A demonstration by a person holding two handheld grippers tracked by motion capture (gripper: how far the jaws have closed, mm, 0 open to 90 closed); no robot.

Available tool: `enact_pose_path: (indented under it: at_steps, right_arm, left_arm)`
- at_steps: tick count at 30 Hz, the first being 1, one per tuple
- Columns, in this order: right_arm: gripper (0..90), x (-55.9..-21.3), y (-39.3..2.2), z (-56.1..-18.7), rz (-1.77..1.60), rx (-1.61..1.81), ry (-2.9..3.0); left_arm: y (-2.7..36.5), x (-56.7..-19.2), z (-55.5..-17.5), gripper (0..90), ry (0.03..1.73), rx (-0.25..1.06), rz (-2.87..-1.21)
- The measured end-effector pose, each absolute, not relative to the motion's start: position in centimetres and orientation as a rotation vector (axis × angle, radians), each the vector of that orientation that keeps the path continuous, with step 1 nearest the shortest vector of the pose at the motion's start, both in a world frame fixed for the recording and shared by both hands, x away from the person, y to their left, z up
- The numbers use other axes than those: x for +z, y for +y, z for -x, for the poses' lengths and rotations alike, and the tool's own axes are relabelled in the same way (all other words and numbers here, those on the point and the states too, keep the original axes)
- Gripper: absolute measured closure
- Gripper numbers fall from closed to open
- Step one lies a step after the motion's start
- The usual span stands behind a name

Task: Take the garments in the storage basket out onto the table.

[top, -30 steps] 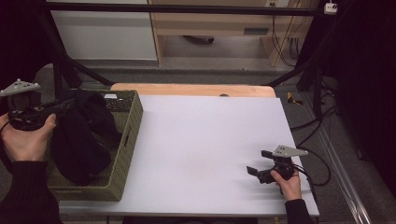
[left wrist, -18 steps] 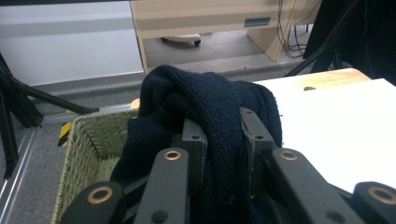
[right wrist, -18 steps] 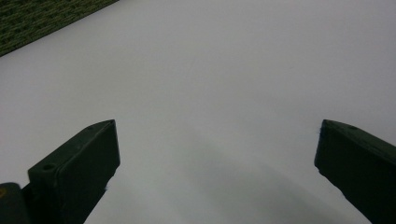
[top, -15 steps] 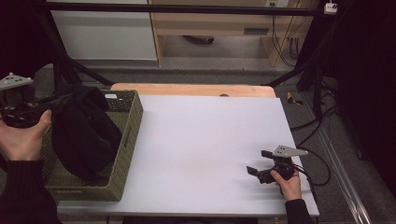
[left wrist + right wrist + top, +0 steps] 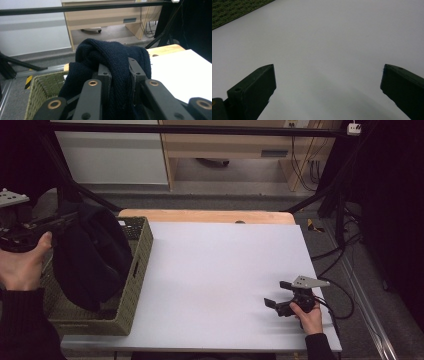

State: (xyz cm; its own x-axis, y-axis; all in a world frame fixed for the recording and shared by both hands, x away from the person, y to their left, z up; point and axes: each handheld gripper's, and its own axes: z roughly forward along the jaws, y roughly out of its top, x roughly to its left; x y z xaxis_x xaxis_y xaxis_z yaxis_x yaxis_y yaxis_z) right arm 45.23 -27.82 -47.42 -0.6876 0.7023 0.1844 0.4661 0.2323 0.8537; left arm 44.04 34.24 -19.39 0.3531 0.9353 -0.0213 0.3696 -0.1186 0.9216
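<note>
We have the left gripper [image 5: 117, 75] clamped on a fold of the dark navy knitted garment [image 5: 92, 255]; in the left gripper view the wool bunches up between and over the two black jaws, and in the high view the rest of the cloth hangs below them into the olive woven basket [image 5: 135, 270] that sits on the left end of the table. The step, as we judge it, is lifting the garment clear of the basket, and to do it well we should raise straight up until the hanging hem is above the rim before we carry it sideways, since the lower part looks to rest inside the basket and could drag on the wall or tip it. The grip takes only a bunch near the top, so we should move gently and keep the jaws tight so the knit does not slide out. Our right gripper [image 5: 280, 295] rests low at the near right of the white tabletop [image 5: 220, 270], its jaws wide apart with nothing between them, well apart from the garment; it is free to take a second corner once the cloth is over the table. The top is smooth, flat and bare ahead of those fingers, with a wooden edge at the far side. Beyond lie a grey floor, pale wooden furniture, black frame bars and cables.
</note>
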Motion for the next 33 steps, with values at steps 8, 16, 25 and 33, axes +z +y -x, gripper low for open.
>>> enact_pose_path:
  at_steps: [8,16,25,33]
  right_arm:
    - [0.8,-47.4,-27.8,-45.2,-1.098,1.438,2.268]
    - [0.8,-47.4,-27.8,-45.2,-1.101,1.441,2.267]
    - [0.8,-47.4,-27.8,-45.2,-1.104,1.442,2.266]
    - [0.9,-47.4,-27.8,-45.2,-1.104,1.444,2.265]
  left_arm:
    - [32.6,-18.4,-44.0,75.9,1.132,0.739,-1.681]
    - [30.6,-17.6,-44.2,76.3,1.085,0.711,-1.687]
    - [28.4,-17.4,-44.7,77.1,1.054,0.689,-1.714]
    - [26.5,-17.4,-45.1,78.9,1.023,0.675,-1.737]
